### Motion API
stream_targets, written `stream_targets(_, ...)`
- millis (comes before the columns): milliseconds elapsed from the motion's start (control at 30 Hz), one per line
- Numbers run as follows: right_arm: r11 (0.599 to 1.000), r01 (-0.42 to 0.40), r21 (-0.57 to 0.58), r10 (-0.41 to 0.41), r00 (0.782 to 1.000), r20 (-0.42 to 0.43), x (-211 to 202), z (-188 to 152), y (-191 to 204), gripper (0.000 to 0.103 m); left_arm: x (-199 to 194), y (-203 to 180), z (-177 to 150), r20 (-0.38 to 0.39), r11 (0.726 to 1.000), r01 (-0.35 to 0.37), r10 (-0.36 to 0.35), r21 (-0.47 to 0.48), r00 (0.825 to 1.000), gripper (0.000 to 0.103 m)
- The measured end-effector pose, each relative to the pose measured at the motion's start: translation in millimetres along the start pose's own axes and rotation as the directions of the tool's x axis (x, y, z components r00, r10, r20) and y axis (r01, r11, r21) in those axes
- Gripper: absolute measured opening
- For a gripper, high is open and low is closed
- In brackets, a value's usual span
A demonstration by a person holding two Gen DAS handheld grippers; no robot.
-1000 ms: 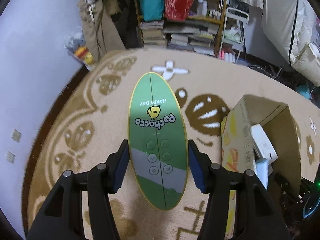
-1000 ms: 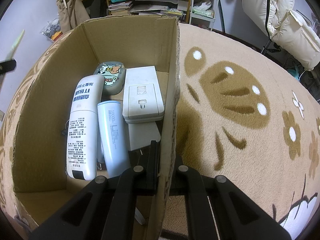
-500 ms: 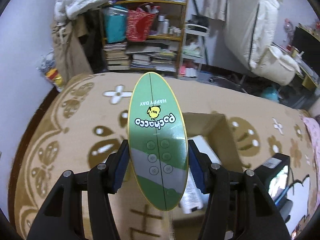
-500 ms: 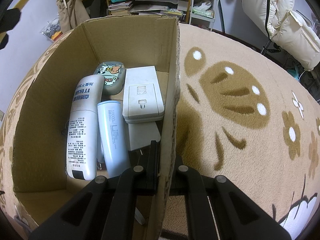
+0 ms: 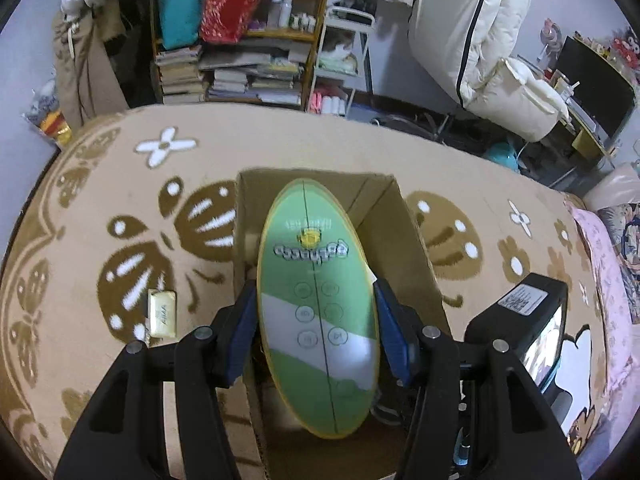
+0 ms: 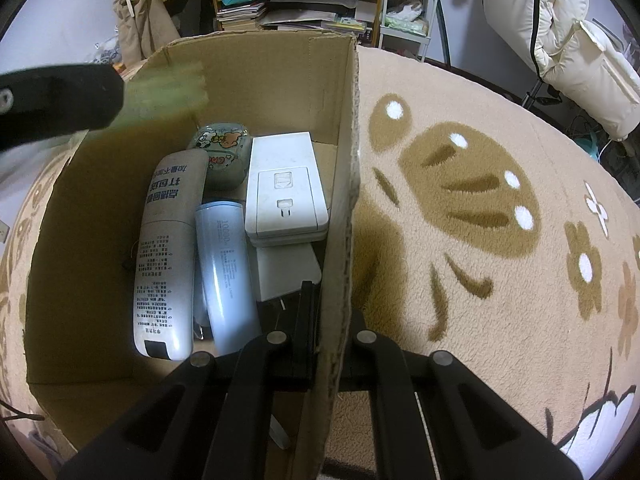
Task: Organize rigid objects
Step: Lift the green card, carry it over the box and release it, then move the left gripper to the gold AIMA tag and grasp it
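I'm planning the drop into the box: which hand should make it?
Left. Its tongs already hold the green oval board over the cardboard box, while the right tongs are clamped on the box's wall, steadying it.

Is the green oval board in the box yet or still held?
Held: the left gripper pinches the green oval board above the cardboard box.

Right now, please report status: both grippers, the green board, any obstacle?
Left gripper shut on green oval board, above cardboard box. Right gripper shut on box wall. Box half full; nothing blocks the drop.
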State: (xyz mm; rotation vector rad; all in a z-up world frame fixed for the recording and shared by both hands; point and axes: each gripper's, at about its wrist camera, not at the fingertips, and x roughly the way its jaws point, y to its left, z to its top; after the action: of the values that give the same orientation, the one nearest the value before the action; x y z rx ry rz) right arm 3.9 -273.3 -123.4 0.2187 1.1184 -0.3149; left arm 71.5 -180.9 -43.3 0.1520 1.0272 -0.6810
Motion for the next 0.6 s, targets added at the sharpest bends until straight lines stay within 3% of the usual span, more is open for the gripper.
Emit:
stream_targets(100,1.000,0.000,-0.001,0.000,1.000,0.002,-0.5,-0.4,0.5,0.007,1.6,0.2,-0.3,0.003,1.000,-0.012,0.012,0.009,1.000,0.057)
stream_targets(167,1.000,-0.002,0.000,0.002,1.000,0.001,-0.5,-0.6,0.8,0.007,0.1,1.8,0.7,0.006,1.000,-0.020,0.020,0.016,1.000,0.066)
stream_targets(233,1.000,-0.002,-0.001,0.002,1.000,0.001,-0.4,-0.4,0.8,0.007,-4.4,6.2,2.6,0.022,0.999,-0.049,0.049,0.017,0.999,0.086)
stream_targets(333,1.000,-0.004,0.000,0.004,1.000,0.001,0.0,-1.0,0.6,0.007,-12.1,17.8,6.0,0.064,0.993,-0.118,0.117,0.008,0.991,0.098)
stream_targets(600,1.000,-0.007,0.001,0.007,1.000,0.001,0.5,-1.0,0.4,0.007,-11.0,66.0,11.9,0.081,0.963,-0.266,0.268,-0.034,0.960,0.103)
